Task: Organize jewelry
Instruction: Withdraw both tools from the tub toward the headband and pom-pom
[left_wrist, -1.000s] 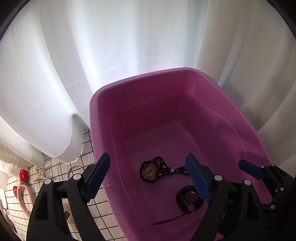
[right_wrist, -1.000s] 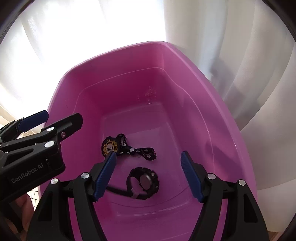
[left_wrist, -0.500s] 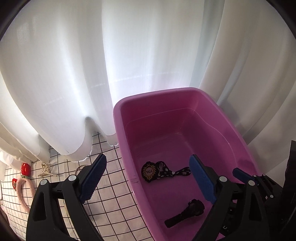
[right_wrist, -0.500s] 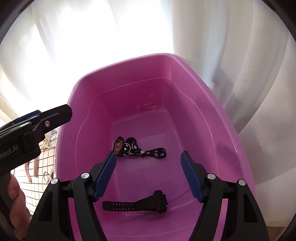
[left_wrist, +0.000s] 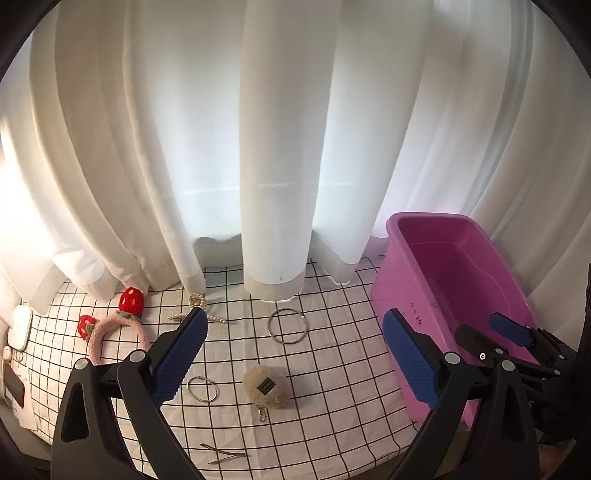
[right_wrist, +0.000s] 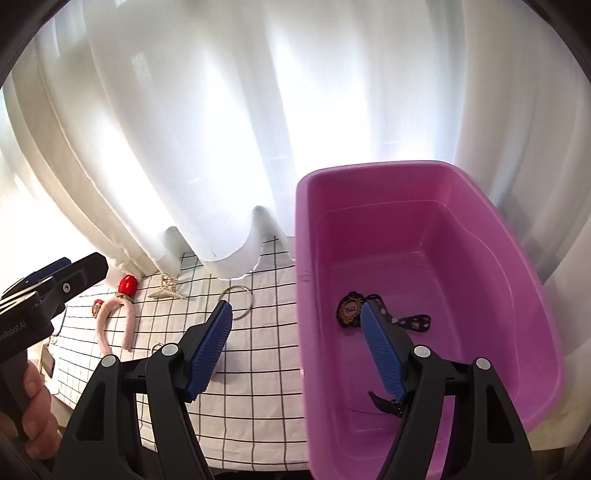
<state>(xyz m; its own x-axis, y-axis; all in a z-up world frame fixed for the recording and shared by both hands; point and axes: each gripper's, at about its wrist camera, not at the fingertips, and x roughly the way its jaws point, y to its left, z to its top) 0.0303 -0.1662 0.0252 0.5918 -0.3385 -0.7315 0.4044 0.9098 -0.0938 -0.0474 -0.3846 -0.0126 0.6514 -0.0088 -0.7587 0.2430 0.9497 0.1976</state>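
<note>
1. Left wrist view: my left claw (left_wrist: 291, 354) is released, fingers spread wide with nothing between them, hanging above the gridded tabletop (left_wrist: 332, 369) to the left of the pink bin (left_wrist: 391, 295).
2. Left of the bin on the cloth I see a large metal ring (left_wrist: 287, 326), a fuzzy beige keychain (left_wrist: 265, 386), a smaller hoop (left_wrist: 202, 388), a pearl clip (left_wrist: 197, 308), a pink strawberry headband (left_wrist: 110, 328) and thin tweezers (left_wrist: 225, 455) nearest me.
3. Right wrist view: my right claw (right_wrist: 297, 347) is also released and empty, straddling the bin's near-left wall (right_wrist: 303, 295).
4. Inside the bin lie a black-and-gold badge on a dotted strap (right_wrist: 351, 309) and a black watch strap (right_wrist: 384, 400), half hidden behind my right finger.
5. My judgement: the next pick is a loose piece left of the bin, probably the keychain or ring.
6. Risks: the flat ring, hoop and tweezers could skid or snag the cloth if I close too shallow; dragging the cloth would shift the other pieces. The right claw sits close to the bin wall, so a careless swing could knock the bin. The curtain hem (left_wrist: 273, 288) behind could catch a finger near the pearl clip.
</note>
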